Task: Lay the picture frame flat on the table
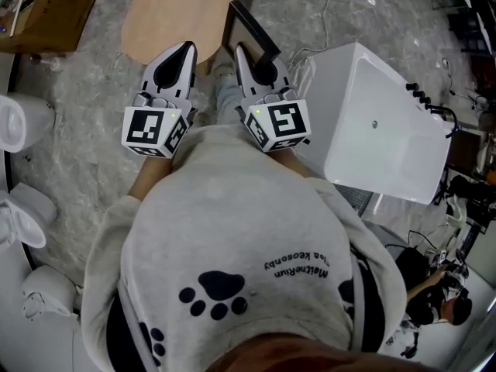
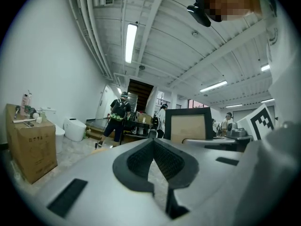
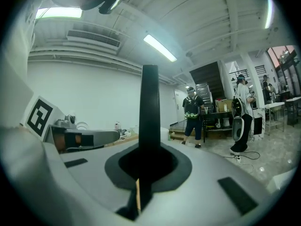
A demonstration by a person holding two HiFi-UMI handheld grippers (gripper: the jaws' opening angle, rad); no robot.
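The picture frame point(image 1: 249, 28) is black and stands upright, held by its lower edge in my right gripper point(image 1: 254, 62), which is shut on it. In the right gripper view the frame point(image 3: 149, 107) rises edge-on from between the jaws. From the left gripper view I see the frame's point(image 2: 190, 125) brown panel inside its dark border. My left gripper point(image 1: 182, 53) is just to the left of the right one, shut with nothing in it point(image 2: 154, 142). The light wooden table point(image 1: 178, 6) lies ahead of both grippers.
A big white tub-like unit point(image 1: 387, 122) stands close at the right. A cardboard box point(image 1: 46, 10) sits at the far left, and white toilets point(image 1: 19, 122) line the left edge. Several people stand far off across the grey stone floor point(image 1: 85, 107).
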